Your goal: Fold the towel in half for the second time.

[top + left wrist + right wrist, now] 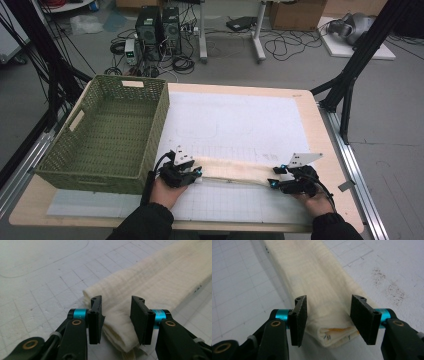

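- Two sets of tongs stand part-open right now: your left gripper (pixel 116 315) straddles one end of the folded cream cloth (pixel 235 171) and your right gripper (pixel 328 317) straddles the other, with the pads clear of the fabric at both ends, so nothing is held.
- Where the cloth lies: flat as a long narrow band on the white grid mat (pixel 240 125), near your edge of the table, just right of the green woven basket (pixel 107 132).
- If you close the left pads as they stand, you may catch only the top layers; that end is stacked loosely in the left gripper view, and the lower folds could drop out and undo the band.
- At the right end the layers show as a thick stack with an orange-marked edge, so a shallow bite there could slip off when you lift.
- Should you raise one hand ahead of the other, expect the middle to sag and the fold to open.
- Carrying it toward the basket, mind its near wall; a drooping end could snag on the rim.
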Tool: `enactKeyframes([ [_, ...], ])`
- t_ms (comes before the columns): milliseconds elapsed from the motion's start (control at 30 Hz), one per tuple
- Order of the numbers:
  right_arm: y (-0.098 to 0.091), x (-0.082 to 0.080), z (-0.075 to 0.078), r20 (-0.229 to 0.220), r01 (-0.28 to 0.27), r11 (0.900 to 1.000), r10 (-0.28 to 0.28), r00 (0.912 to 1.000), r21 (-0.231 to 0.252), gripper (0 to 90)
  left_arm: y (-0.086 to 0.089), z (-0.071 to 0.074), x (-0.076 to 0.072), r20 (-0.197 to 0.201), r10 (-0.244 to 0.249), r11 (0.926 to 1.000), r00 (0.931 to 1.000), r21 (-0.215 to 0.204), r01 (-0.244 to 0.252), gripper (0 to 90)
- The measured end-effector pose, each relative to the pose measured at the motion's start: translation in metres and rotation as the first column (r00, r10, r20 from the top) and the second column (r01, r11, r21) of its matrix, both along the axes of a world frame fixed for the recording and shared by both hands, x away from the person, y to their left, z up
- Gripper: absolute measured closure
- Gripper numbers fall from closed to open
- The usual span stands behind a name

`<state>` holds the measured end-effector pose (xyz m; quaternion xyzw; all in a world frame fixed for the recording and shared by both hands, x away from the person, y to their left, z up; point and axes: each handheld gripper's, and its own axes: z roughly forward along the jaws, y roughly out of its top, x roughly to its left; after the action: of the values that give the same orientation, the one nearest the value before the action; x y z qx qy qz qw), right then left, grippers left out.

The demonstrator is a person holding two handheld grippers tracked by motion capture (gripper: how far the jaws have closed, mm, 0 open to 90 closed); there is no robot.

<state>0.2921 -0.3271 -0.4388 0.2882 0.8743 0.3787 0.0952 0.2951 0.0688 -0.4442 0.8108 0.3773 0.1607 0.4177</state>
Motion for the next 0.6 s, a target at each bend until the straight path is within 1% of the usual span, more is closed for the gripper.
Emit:
enactKeyframes([
  [33, 0.0004, -0.0001, 0.0005, -0.007, 0.005, 0.9999, -0.005, 1.0, 0.011, 44.7, 0.0005, 0.0011, 0.0005, 0.003, 0.015, 0.9998, 0.9999, -0.016, -0.015, 61.4],
  [67, 0.0005, -0.0002, 0.0018, -0.003, 0.003, 0.9999, -0.003, 1.0, 0.015, 44.7, 0.0006, 0.0022, 0.0003, 0.015, 0.026, 0.9991, 0.9996, -0.034, -0.025, 61.2],
  [100, 0.0001, -0.0009, 0.0036, 0.012, 0.007, 0.9997, -0.007, 0.9999, 0.022, 44.7, 0.0012, 0.0035, 0.0005, 0.019, 0.025, 0.999, 0.9995, -0.037, -0.024, 61.2],
  [133, -0.0011, -0.0015, 0.0057, 0.02, 0.012, 0.9991, -0.012, 0.9997, 0.041, 45.0, 0.0012, 0.0044, 0.0006, 0.018, 0.022, 0.9987, 0.9996, -0.047, -0.021, 61.1],
  [167, -0.0031, -0.0015, 0.0075, 0.024, 0.017, 0.9977, -0.019, 0.9995, 0.066, 45.8, 0.001, 0.0049, 0.0005, 0.019, 0.022, 0.9985, 0.9996, -0.05, -0.021, 61.1],
  [200, -0.0045, -0.0017, 0.0086, 0.023, 0.021, 0.9966, -0.023, 0.9995, 0.08, 47.0, 0.0008, 0.0052, 0.0007, 0.024, 0.015, 0.9989, 0.9996, -0.045, -0.014, 61.2],
  [267, -0.0076, -0.0008, 0.0096, 0.029, 0.032, 0.9951, -0.035, 0.9989, 0.094, 48.8, -0.0005, 0.0038, 0.0013, 0.015, 0.013, 0.9992, 0.9998, -0.038, -0.012, 61.6],
  [333, -0.0085, 0.0002, 0.0079, 0.014, 0.04, 0.9962, -0.041, 0.9991, 0.077, 52.2, -0.0012, 0.0018, 0.0022, 0.006, 0.003, 0.9999, 1.0, -0.014, -0.003, 62.1],
  [367, -0.0084, 0.0004, 0.0069, 0.014, 0.039, 0.9972, -0.04, 0.9991, 0.064, 53.2, -0.0017, 0.0009, 0.0022, 0.001, 0.002, 1.0, 1.0, -0.008, -0.002, 62.1],
  [433, -0.0078, 0.0011, 0.0047, 0.004, 0.035, 0.9983, -0.035, 0.9994, 0.047, 53.4, -0.0027, -0.0001, 0.0015, 0.0, 0.001, 1.0, 1.0, 0.007, -0.001, 62.0],
  [567, -0.0063, 0.0004, 0.0015, -0.004, 0.029, 0.9995, -0.029, 0.9996, 0.011, 53.5, -0.0036, -0.0012, 0.0, 0.01, 0.0, 0.9998, 1.0, 0.022, 0.0, 61.7],
  [600, -0.0061, 0.0001, 0.0008, 0.002, 0.027, 0.9996, -0.027, 0.9996, 0.008, 53.5, -0.0036, -0.0014, 0.0001, 0.009, 0.001, 0.9998, 1.0, 0.022, -0.001, 61.7],
])
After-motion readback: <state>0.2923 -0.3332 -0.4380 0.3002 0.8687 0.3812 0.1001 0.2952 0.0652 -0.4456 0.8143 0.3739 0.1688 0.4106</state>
